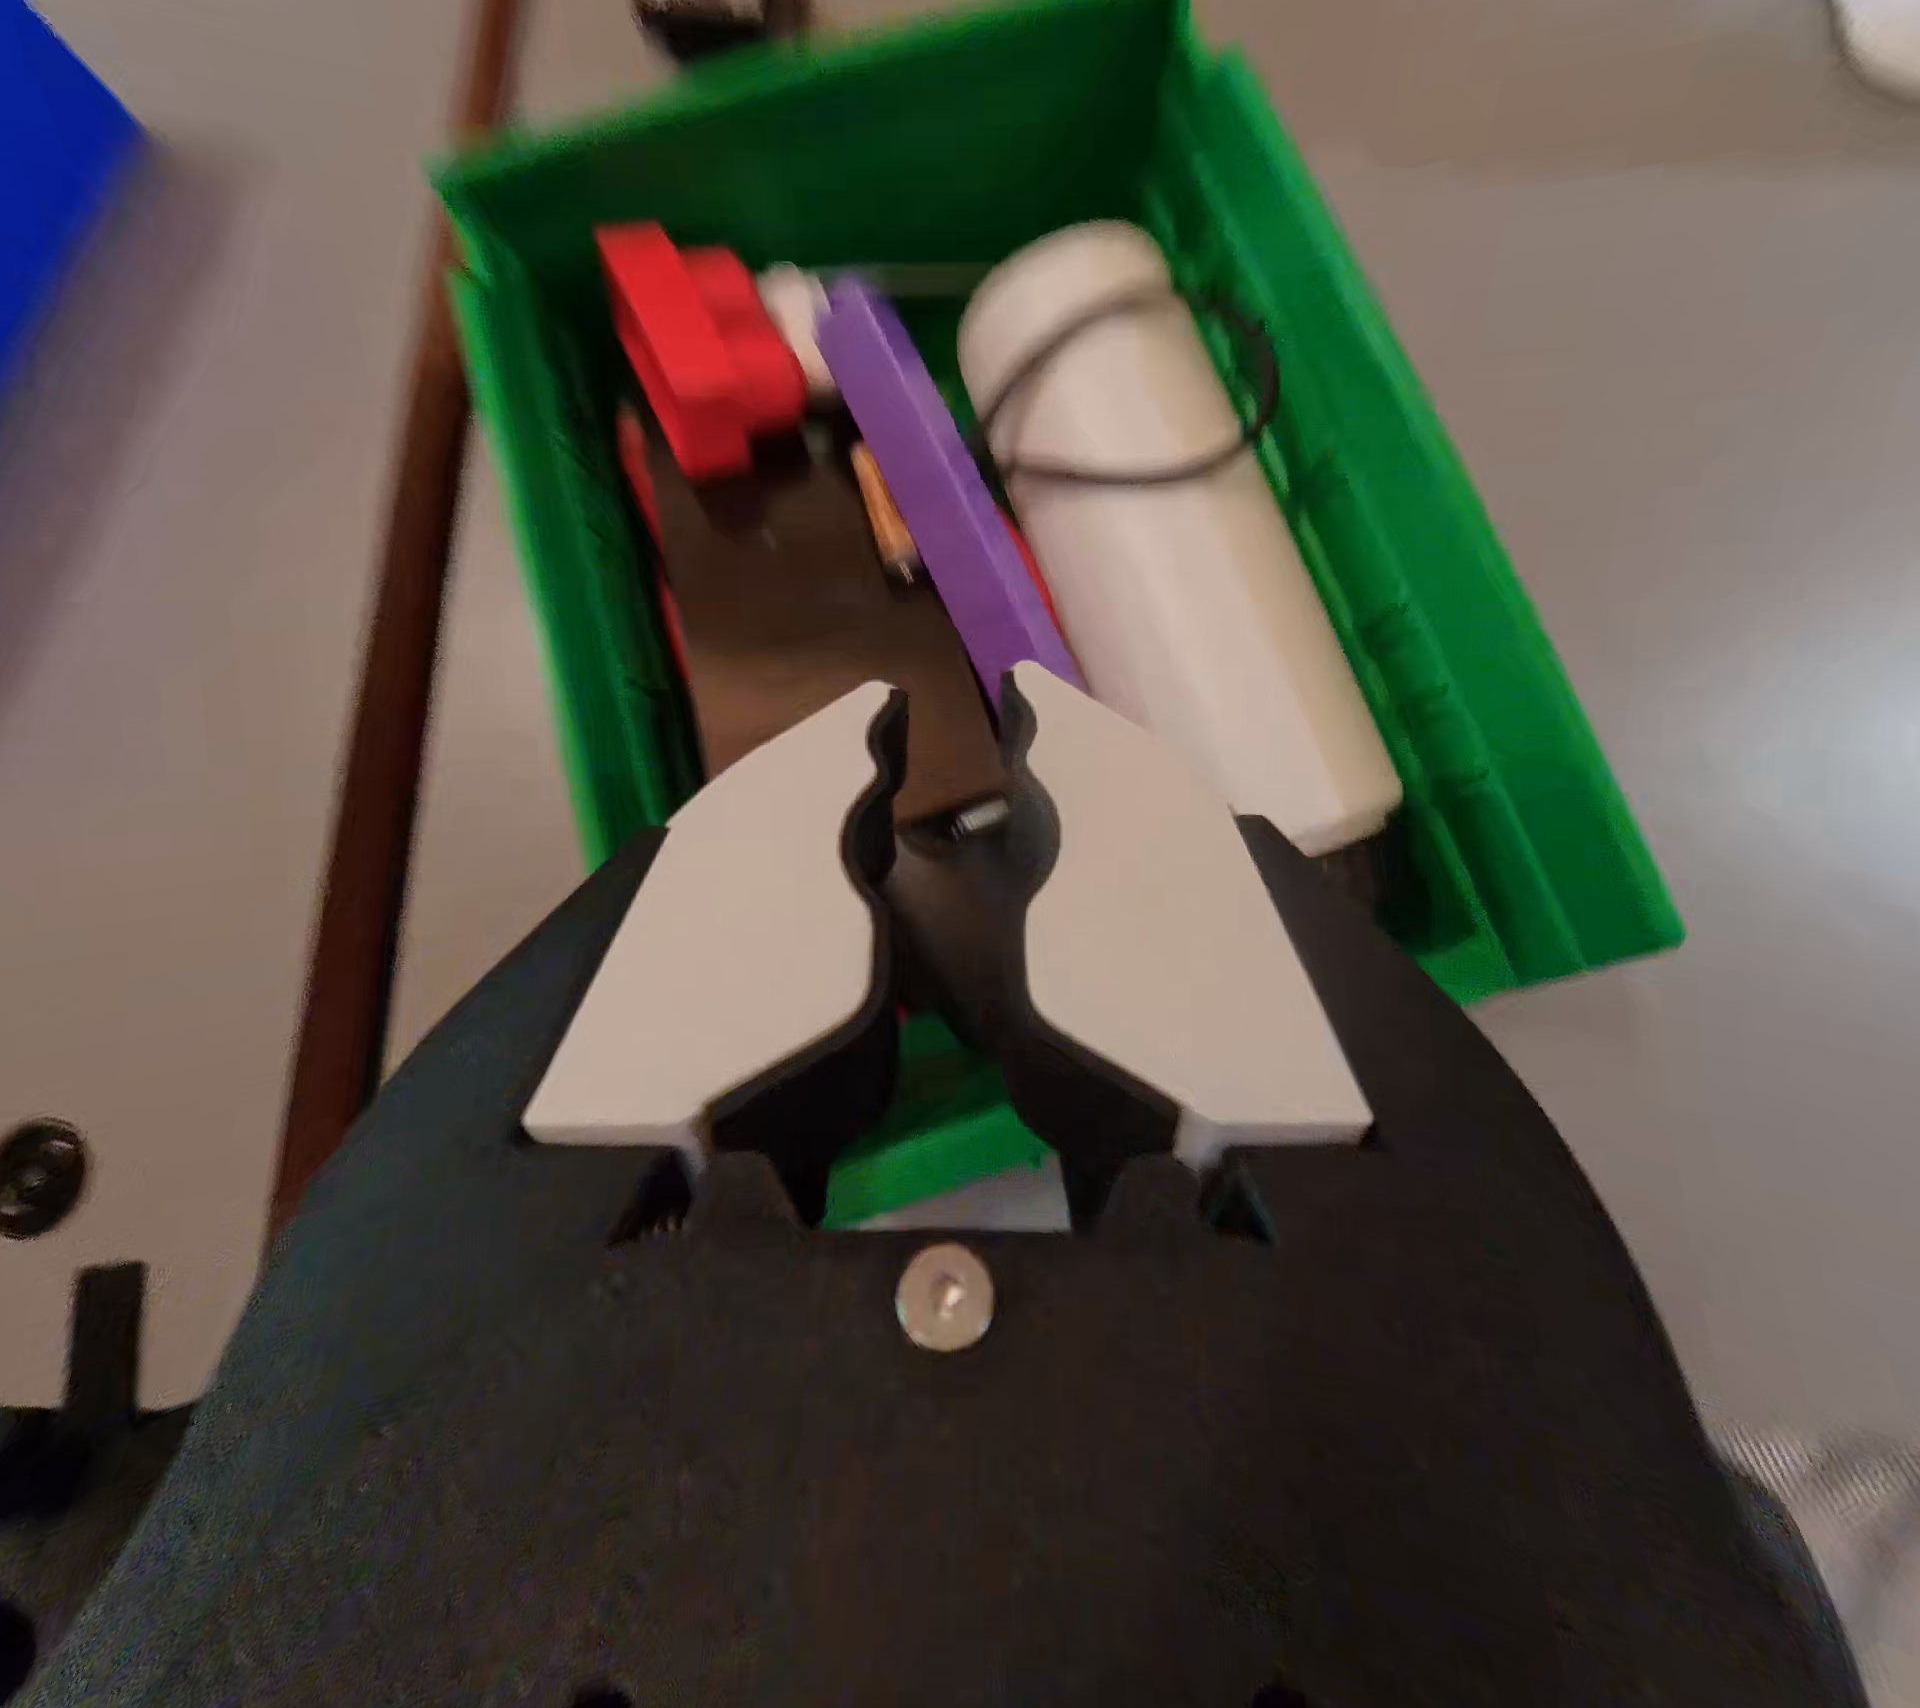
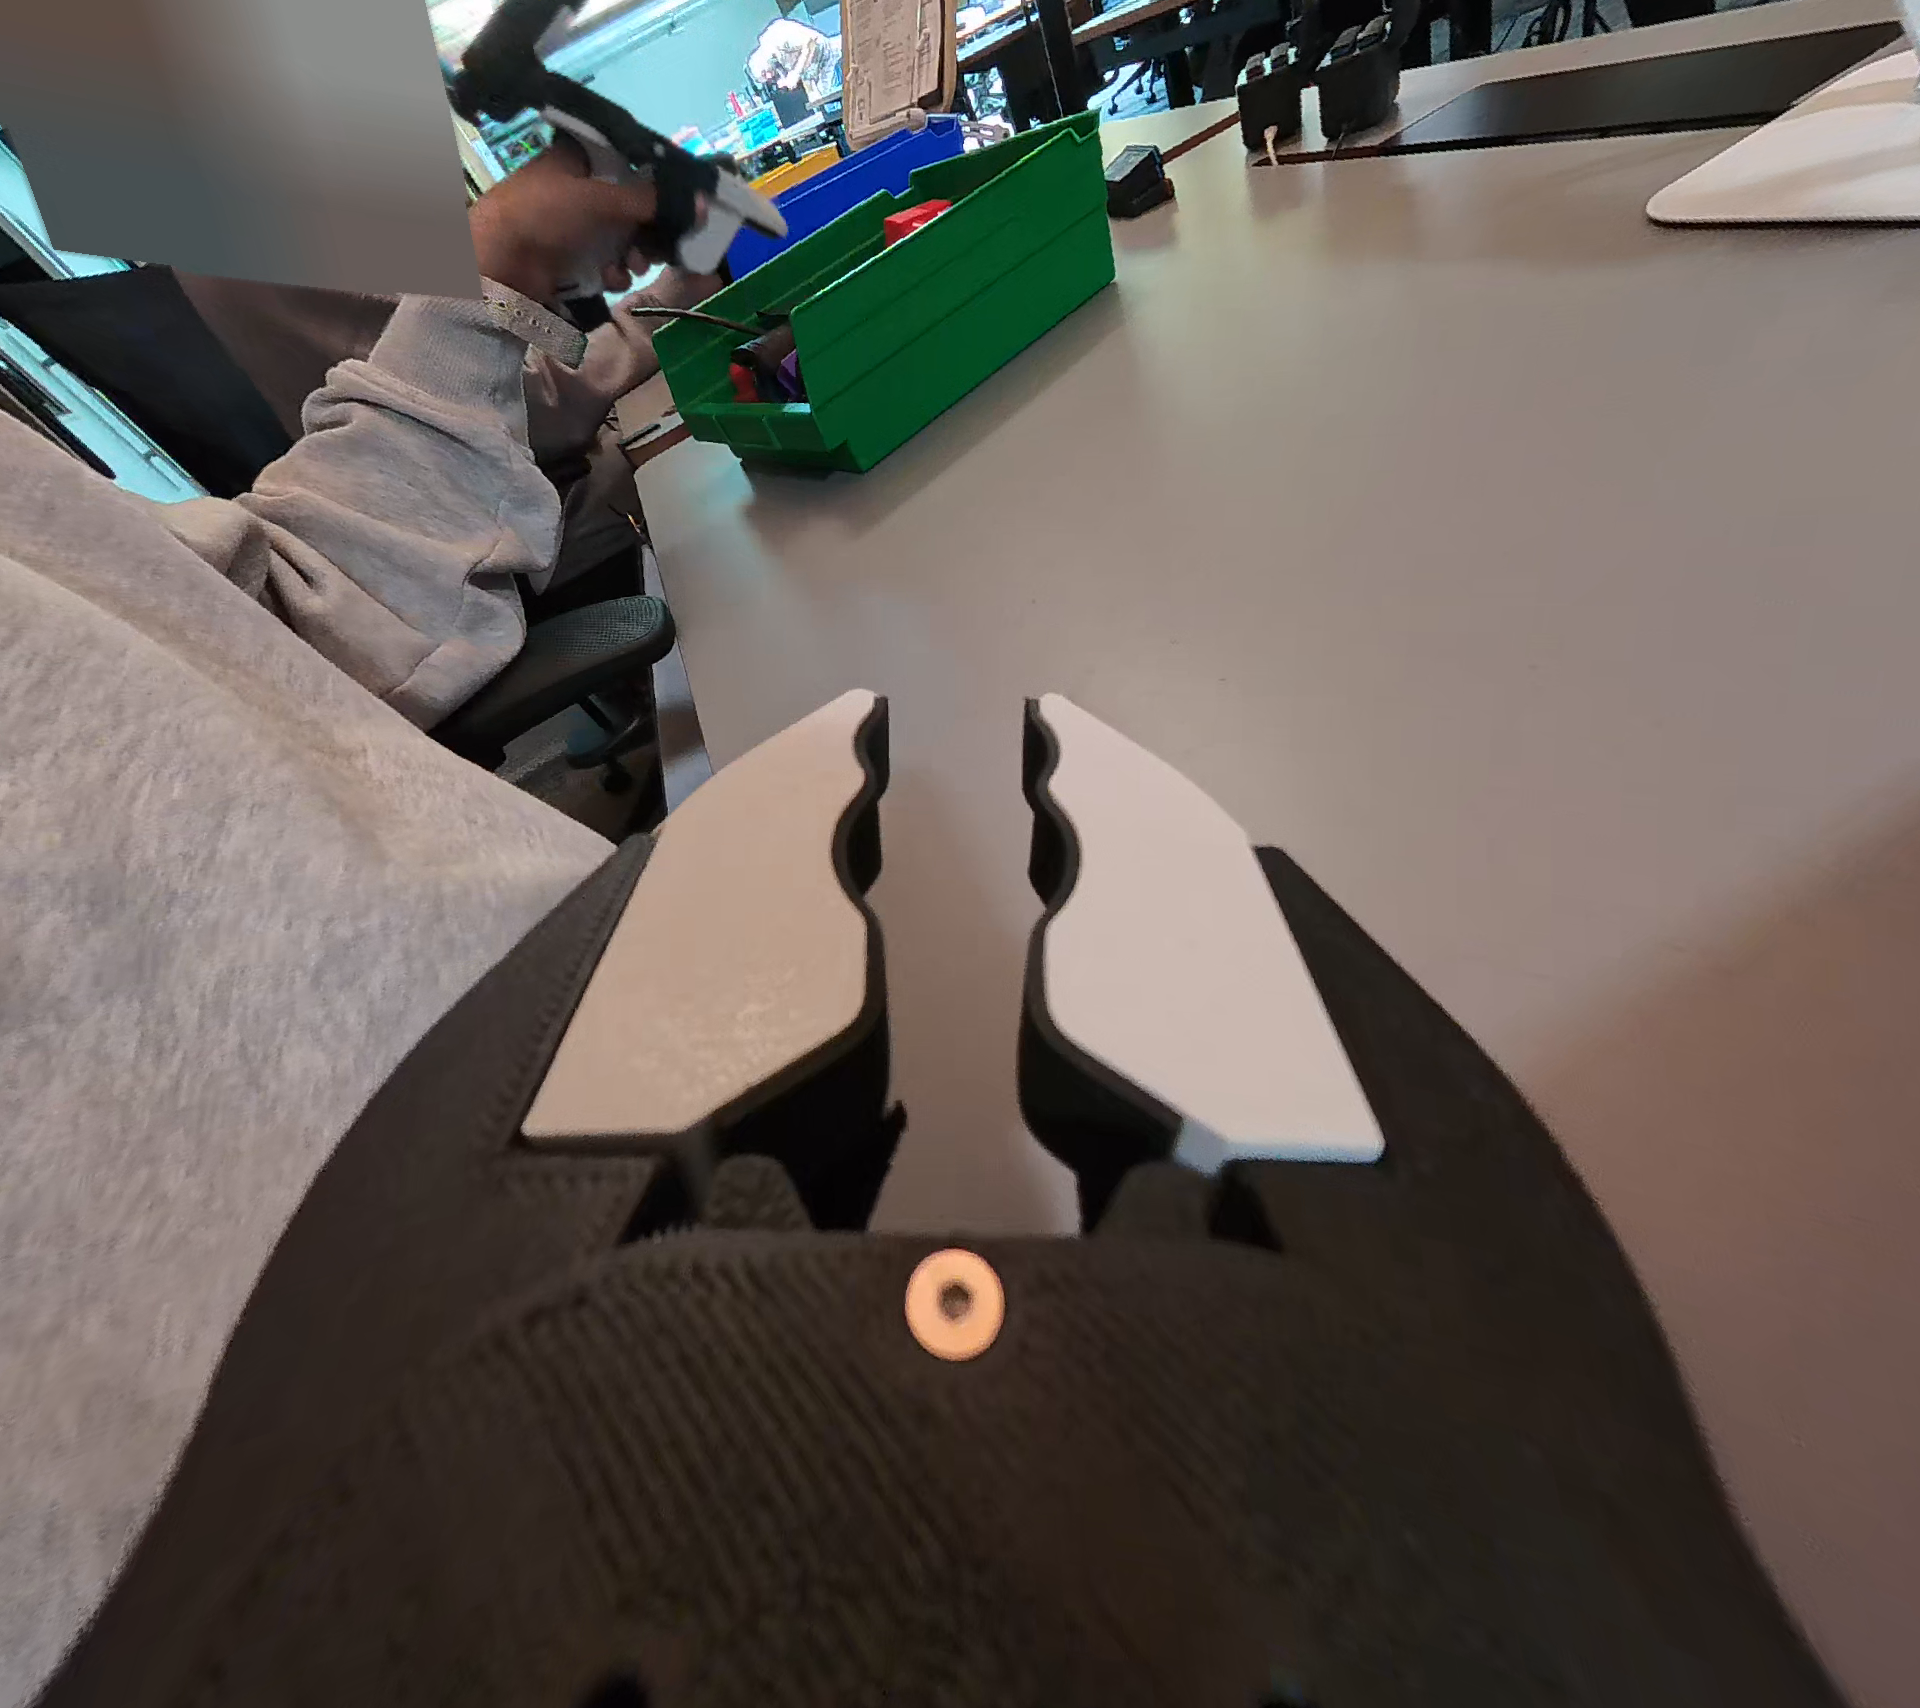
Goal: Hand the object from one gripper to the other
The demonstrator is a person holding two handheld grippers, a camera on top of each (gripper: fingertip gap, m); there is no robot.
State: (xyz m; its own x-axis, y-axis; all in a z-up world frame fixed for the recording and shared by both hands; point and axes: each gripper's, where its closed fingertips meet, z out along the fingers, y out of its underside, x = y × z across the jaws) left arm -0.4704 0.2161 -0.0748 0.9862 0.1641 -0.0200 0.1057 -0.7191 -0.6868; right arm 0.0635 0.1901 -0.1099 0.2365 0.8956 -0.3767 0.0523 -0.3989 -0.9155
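A green bin on the grey table holds a red block, a purple bar, a white cylinder with a black cord looped round it, and a dark brown flat piece. My left gripper hovers over the near end of the bin, tilted down, jaws a little apart with nothing between them. In the right wrist view it shows above the bin. My right gripper is open and empty, low over the table near its front edge, well away from the bin.
A blue bin stands behind the green one and shows at the left edge of the left wrist view. A small black device and a white monitor stand sit farther back. A person's grey sleeve is at the left. The grippers' ends are close to 55 cm from one another.
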